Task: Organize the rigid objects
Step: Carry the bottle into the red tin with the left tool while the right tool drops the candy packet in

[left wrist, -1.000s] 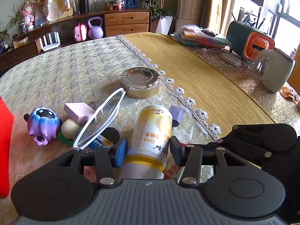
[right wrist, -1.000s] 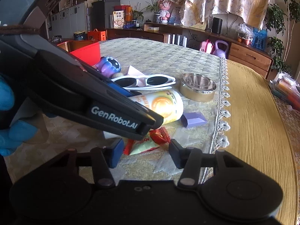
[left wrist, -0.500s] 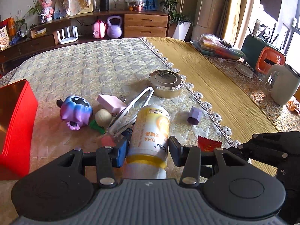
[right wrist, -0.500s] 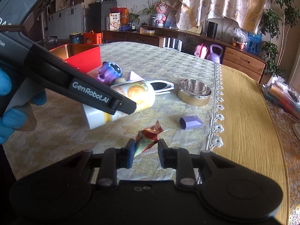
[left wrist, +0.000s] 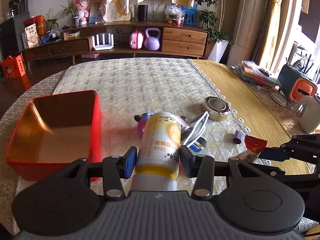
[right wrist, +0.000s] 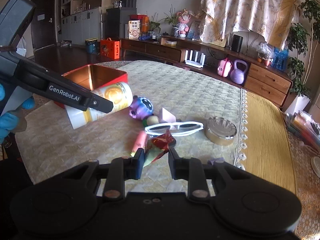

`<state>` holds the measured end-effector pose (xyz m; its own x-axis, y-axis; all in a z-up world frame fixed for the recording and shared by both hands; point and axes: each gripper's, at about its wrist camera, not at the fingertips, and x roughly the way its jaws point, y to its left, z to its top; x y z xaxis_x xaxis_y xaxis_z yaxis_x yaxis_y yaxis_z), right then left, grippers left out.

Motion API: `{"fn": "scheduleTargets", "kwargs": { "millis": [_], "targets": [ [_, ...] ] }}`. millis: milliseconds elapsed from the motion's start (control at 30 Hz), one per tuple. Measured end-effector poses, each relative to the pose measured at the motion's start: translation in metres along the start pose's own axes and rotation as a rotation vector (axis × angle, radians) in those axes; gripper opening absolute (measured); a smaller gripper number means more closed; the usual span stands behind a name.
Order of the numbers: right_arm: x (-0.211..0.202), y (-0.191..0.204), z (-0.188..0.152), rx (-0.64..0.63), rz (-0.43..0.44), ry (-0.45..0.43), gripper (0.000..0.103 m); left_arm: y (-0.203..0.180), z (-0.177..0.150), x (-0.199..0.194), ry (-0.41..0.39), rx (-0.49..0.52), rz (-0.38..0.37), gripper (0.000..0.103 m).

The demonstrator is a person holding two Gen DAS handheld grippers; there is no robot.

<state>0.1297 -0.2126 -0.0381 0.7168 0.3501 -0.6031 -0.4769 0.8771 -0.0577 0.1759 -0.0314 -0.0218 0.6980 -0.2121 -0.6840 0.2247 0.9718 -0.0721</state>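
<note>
My left gripper (left wrist: 158,161) is shut on a white and yellow bottle (left wrist: 160,140) and holds it lifted above the table, beside the open red tin box (left wrist: 30,140). The bottle also shows in the right wrist view (right wrist: 112,98), in front of the red box (right wrist: 112,76). My right gripper (right wrist: 155,158) is shut on a red snack packet (right wrist: 158,146), lifted off the cloth; the packet also shows in the left wrist view (left wrist: 254,146). White sunglasses (right wrist: 174,128), a purple toy (right wrist: 140,106), a round metal tin (right wrist: 222,132) and a purple block (left wrist: 238,137) lie on the table.
A pink block (right wrist: 167,115), a beige ball (right wrist: 153,120) and a pink tube (right wrist: 139,142) lie among the clutter. A white kettle (left wrist: 310,116) and an orange holder (left wrist: 304,90) stand at the far right. The yellow runner (left wrist: 240,100) lies right of the quilted cloth.
My left gripper lifted the bottle and swung left toward the red box. My right gripper shut on the snack packet and raised it off the cloth.
</note>
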Motion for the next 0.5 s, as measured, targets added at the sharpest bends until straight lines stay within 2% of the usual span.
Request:
{"fn": "scheduleTargets", "kwargs": {
  "millis": [233,500],
  "targets": [
    [0.007,0.029,0.047,-0.046,0.075,-0.009,0.025,0.047,0.01,-0.028,-0.041,-0.042,0.075,0.046],
    [0.04,0.068,0.091,-0.087,0.148,0.007,0.025,0.103,0.02,-0.038,-0.05,-0.102,0.158,0.046]
  ]
}}
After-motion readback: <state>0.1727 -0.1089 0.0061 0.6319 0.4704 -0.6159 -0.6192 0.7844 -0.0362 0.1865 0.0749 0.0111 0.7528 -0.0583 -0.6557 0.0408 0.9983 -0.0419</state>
